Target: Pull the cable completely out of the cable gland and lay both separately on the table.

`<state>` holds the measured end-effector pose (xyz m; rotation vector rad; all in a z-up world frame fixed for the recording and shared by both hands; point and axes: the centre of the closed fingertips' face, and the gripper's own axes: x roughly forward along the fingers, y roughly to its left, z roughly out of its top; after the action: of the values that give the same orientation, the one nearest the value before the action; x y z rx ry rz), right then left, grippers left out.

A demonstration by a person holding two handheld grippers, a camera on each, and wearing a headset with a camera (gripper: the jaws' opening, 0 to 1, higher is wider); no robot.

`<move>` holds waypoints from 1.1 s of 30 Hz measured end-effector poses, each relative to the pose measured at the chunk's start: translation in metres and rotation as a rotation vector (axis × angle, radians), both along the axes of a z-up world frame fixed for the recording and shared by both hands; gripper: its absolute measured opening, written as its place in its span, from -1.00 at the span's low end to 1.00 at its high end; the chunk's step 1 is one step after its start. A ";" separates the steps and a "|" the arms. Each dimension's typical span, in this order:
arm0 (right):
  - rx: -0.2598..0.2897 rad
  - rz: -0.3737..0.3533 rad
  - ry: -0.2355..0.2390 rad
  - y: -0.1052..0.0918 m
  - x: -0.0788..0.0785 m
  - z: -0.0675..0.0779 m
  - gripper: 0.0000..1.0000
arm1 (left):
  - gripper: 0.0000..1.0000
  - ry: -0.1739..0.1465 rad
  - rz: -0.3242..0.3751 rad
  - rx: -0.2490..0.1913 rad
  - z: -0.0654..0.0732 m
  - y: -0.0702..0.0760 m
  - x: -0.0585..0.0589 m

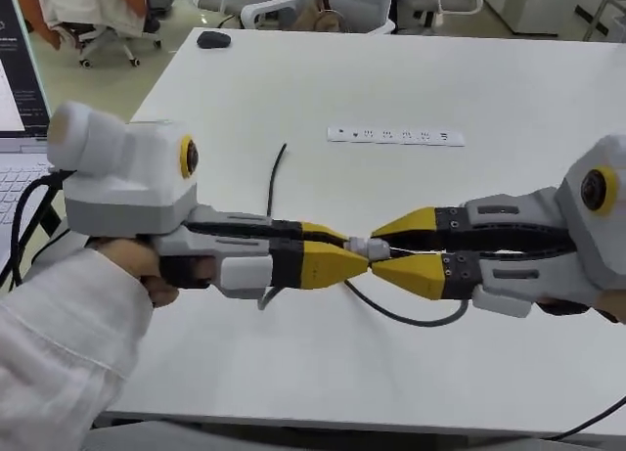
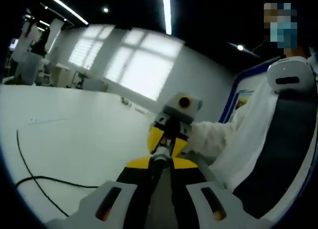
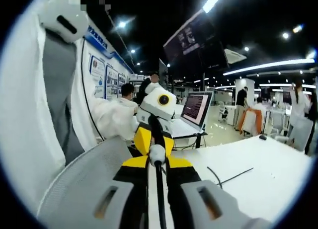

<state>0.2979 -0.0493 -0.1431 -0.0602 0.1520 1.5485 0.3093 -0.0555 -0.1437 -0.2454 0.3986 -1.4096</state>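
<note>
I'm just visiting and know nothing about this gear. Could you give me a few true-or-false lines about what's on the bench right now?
1. The left tool and right tool meet tip to tip above the table. True.
2. The cable gland lies alone on the table. False: it is held up between the tool tips.
3. The cable is red. False: it is black.
4. A white power strip lies on the table beyond the tools. True.

Left tool (image 1: 354, 249) and right tool (image 1: 378, 249) meet tip-to-tip, both clamped.
</note>
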 end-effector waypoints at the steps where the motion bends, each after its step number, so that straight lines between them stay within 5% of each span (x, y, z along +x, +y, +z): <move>1: 0.010 -0.009 0.060 0.000 0.002 -0.001 -0.76 | -0.70 -0.092 0.014 0.014 0.002 0.000 0.003; 3: 0.078 -0.009 0.122 -0.001 0.004 0.005 -0.74 | -0.70 -0.149 0.022 0.013 0.006 0.001 0.002; 5: 0.126 -0.028 0.296 -0.004 0.008 0.009 -0.56 | -0.69 -0.225 0.031 0.012 0.011 0.003 0.002; 6: 0.148 -0.038 0.338 -0.005 0.012 0.012 -0.44 | -0.69 -0.261 0.033 0.018 0.013 0.004 0.001; 9: 0.178 -0.010 0.358 -0.009 0.011 0.019 -0.45 | -0.69 -0.360 0.054 0.033 0.016 0.008 0.004; 15: 0.174 0.026 0.423 -0.001 0.003 0.023 -0.48 | -0.68 -0.473 0.032 0.044 0.021 0.006 -0.002; 19: 0.153 0.025 0.403 0.003 0.004 0.017 -0.76 | -0.68 -0.480 0.022 0.042 0.021 0.003 -0.003; 22: 0.154 0.026 0.427 0.002 0.005 0.017 -0.77 | -0.68 -0.477 0.025 0.041 0.020 0.003 -0.002; 24: 0.145 0.026 0.399 0.002 0.004 0.016 -0.77 | -0.68 -0.471 0.024 0.042 0.020 0.003 -0.001; 28: 0.141 0.012 0.367 0.002 0.007 0.015 -0.78 | -0.68 -0.378 0.040 0.027 0.017 0.004 0.003; 29: 0.146 0.014 0.327 0.002 0.006 0.016 -0.78 | -0.68 -0.359 0.040 0.018 0.018 0.004 0.003; 31: 0.148 0.014 0.301 0.002 0.005 0.018 -0.79 | -0.68 -0.255 0.040 0.000 0.018 0.004 0.003; 33: 0.151 0.008 0.277 0.003 0.005 0.019 -0.79 | -0.68 -0.254 0.038 -0.005 0.020 0.005 0.005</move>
<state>0.3025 -0.0467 -0.1238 0.2746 0.2531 1.5663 0.3145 -0.0509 -0.1242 -0.0755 0.1804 -1.3838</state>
